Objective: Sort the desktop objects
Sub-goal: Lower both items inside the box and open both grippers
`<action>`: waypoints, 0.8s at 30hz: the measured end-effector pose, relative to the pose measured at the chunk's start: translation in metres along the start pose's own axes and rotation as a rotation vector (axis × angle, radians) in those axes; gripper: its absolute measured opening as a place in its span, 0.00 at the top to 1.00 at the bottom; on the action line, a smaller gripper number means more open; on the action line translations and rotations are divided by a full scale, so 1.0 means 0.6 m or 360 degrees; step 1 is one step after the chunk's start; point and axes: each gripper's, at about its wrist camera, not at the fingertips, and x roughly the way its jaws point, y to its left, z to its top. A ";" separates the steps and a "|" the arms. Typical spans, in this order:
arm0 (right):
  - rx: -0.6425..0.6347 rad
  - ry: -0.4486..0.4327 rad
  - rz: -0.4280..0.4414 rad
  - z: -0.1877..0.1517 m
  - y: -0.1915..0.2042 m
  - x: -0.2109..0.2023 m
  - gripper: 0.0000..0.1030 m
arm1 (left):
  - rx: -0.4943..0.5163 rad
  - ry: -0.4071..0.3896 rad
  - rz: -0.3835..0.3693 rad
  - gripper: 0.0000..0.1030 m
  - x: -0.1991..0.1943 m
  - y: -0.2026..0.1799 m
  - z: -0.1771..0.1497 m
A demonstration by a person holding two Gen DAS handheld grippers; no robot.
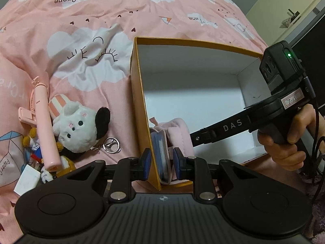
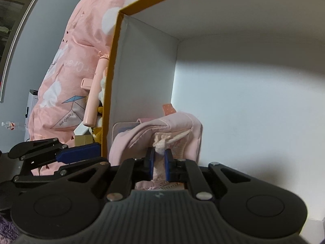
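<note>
A soft pink fabric pouch (image 2: 162, 130), slumped and folded over itself, lies inside a tall cardboard box, yellow outside and white inside (image 1: 140, 105), at the box's near left corner. The pouch looks light and floppy; it would sag if lifted by one edge, so the firmest hold is likely on a thick seam or the cream tassel at its opening. The right gripper (image 2: 158, 162) is clenched on that tassel, its blue pads pinching the cream knot. Tucked beside the pouch, against the box wall, is a blue-edged card-like bundle in a pale sleeve (image 1: 161, 158), which appears stiffer.

The left gripper (image 1: 161, 164) straddles the box's near left wall: one blue pad is outside the wall, the other inside by the bundle. The pads are close, but whether they actually press on the wall cannot be told.

The box rests on a pink bedsheet printed with white sleepy clouds (image 1: 85, 40). To the left of the box, outside it, lie a white plush dog keychain with black ears (image 1: 79, 126), its silver ring (image 1: 111, 145), a pink plastic selfie stick (image 1: 43, 126) and a small white block (image 1: 27, 180).
</note>
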 end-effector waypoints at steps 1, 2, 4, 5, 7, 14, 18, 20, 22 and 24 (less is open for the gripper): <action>-0.0001 -0.0002 -0.0001 0.001 0.001 0.001 0.89 | 0.0000 -0.0003 0.0001 0.75 -0.002 0.000 0.000; -0.0009 -0.0009 -0.0010 0.001 0.003 -0.001 0.88 | 0.0001 -0.0007 -0.0002 0.75 -0.004 -0.001 -0.001; -0.0047 -0.0032 -0.0045 -0.002 0.008 -0.009 0.85 | 0.0007 -0.0019 -0.0003 0.75 -0.010 -0.003 -0.001; -0.0060 -0.0041 -0.0061 -0.004 0.010 -0.013 0.84 | 0.0010 -0.0022 0.0001 0.75 -0.012 -0.004 -0.001; -0.0076 -0.0058 -0.0094 -0.008 0.013 -0.020 0.83 | 0.0018 -0.0032 0.0010 0.75 -0.018 -0.006 -0.001; -0.0164 -0.0165 -0.0183 -0.030 0.038 -0.059 0.75 | 0.0030 -0.0103 0.0053 0.75 -0.053 -0.007 -0.010; -0.0323 -0.0335 -0.0227 -0.058 0.074 -0.098 0.75 | -0.0050 -0.0234 0.0128 0.75 -0.098 0.017 -0.022; -0.0424 -0.0452 -0.0221 -0.077 0.097 -0.114 0.75 | -0.0105 -0.0287 0.0195 0.75 -0.118 0.032 -0.029; -0.0513 -0.0545 -0.0188 -0.094 0.119 -0.119 0.67 | -0.0151 -0.0318 0.0260 0.75 -0.135 0.048 -0.037; -0.0601 -0.0607 -0.0160 -0.113 0.145 -0.112 0.63 | -0.0185 -0.0324 0.0301 0.75 -0.147 0.062 -0.046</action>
